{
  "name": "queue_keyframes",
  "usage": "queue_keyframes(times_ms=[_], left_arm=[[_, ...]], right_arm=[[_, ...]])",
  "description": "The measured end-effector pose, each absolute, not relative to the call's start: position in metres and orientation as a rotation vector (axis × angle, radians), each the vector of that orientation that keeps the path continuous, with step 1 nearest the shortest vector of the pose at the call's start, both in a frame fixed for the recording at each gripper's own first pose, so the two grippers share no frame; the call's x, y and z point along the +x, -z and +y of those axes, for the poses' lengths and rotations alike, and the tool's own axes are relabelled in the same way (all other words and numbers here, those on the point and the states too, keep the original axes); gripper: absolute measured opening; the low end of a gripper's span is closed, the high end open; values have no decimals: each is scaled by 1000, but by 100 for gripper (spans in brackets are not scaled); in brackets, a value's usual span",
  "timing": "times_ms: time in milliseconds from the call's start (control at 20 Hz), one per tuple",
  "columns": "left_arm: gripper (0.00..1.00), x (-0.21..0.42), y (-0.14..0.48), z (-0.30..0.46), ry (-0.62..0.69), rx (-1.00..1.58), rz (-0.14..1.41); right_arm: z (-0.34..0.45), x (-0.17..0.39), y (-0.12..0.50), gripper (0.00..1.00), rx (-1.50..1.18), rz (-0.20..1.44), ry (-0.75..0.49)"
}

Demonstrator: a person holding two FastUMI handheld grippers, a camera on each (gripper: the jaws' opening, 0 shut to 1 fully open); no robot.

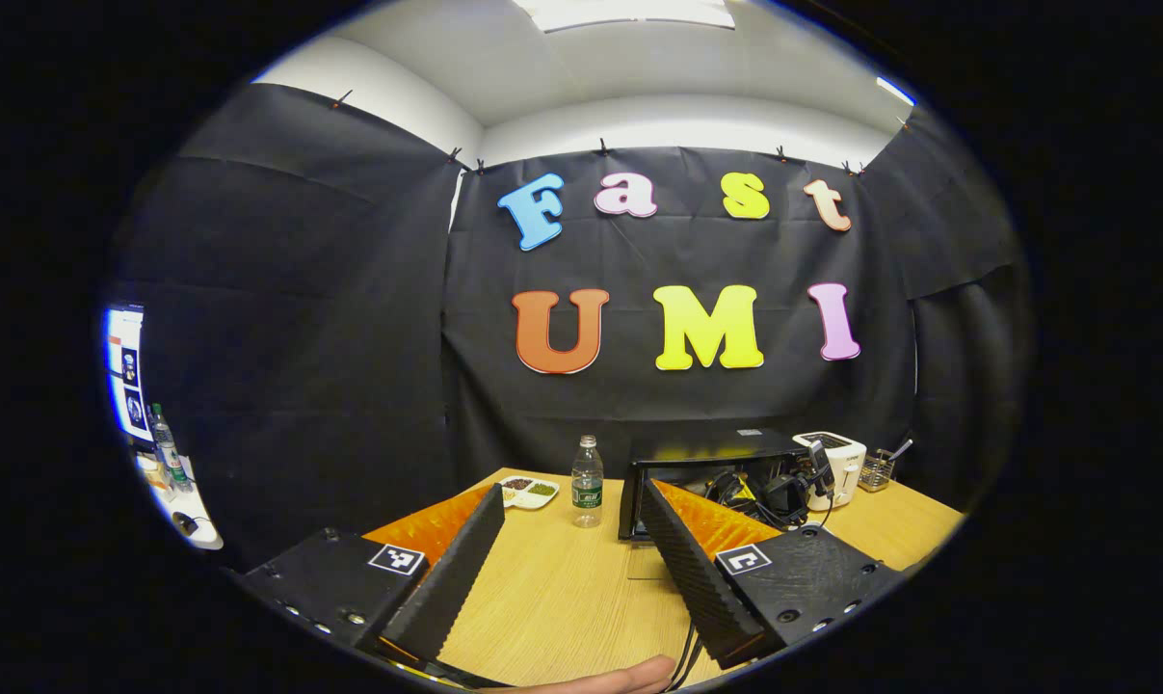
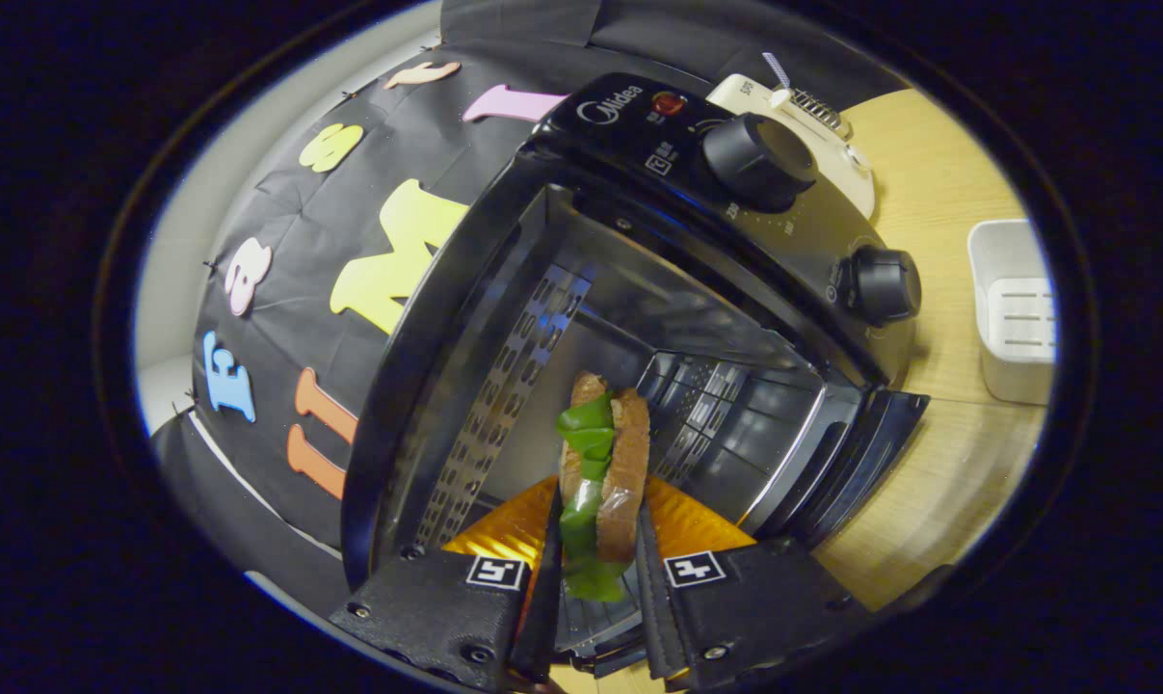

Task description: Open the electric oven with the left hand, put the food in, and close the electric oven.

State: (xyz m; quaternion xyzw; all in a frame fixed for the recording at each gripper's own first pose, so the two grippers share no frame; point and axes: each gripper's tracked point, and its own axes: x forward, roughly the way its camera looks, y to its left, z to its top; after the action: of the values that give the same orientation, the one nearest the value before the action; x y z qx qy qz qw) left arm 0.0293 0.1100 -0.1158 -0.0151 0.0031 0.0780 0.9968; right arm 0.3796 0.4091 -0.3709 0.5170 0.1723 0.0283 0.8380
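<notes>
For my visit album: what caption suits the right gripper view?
Tongs holding a sandwich at the mouth of the open oven.

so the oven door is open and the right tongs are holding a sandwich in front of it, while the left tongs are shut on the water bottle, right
Not quite. The left tongs are open and hold nothing; the left gripper view shows the water bottle standing apart on the table. The rest holds: the right gripper view shows the oven open and the right tongs shut on the sandwich.
</notes>
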Motion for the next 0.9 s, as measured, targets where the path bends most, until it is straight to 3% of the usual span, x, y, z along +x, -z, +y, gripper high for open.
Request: queue_keyframes(times_ms=[200,250,400,450,500,550,600,650,700,750,800,850,900], left_arm=[[94,35,126,104,-138,-44,27],[94,36,127,103,-135,-43,30],[94,40,134,104,-140,-41,46],[94,39,134,105,-142,-43,46],[94,38,133,105,-143,-46,42],[94,37,132,104,-138,-49,40],[94,36,132,102,-132,-52,37],[94,36,132,101,-130,-54,38],[94,36,133,101,-127,-56,39],[94,37,135,101,-127,-57,42],[94,38,136,100,-127,-59,47],[94,38,137,100,-125,-60,50],[94,38,137,100,-125,-61,52]], right_arm=[[410,380,375,42,1061,377,-63],[412,380,376,34,1049,384,-73],[417,378,374,36,960,391,-95],[418,378,375,50,917,402,-103],[420,376,374,41,884,406,-111],[421,376,373,54,857,410,-117],[425,376,373,48,823,419,-134],[427,378,374,53,789,432,-147],[430,372,372,63,747,451,-158],[432,370,372,82,694,473,-168],[434,367,373,76,632,491,-180],[435,365,374,92,561,506,-188],[437,363,376,98,486,524,-198]])
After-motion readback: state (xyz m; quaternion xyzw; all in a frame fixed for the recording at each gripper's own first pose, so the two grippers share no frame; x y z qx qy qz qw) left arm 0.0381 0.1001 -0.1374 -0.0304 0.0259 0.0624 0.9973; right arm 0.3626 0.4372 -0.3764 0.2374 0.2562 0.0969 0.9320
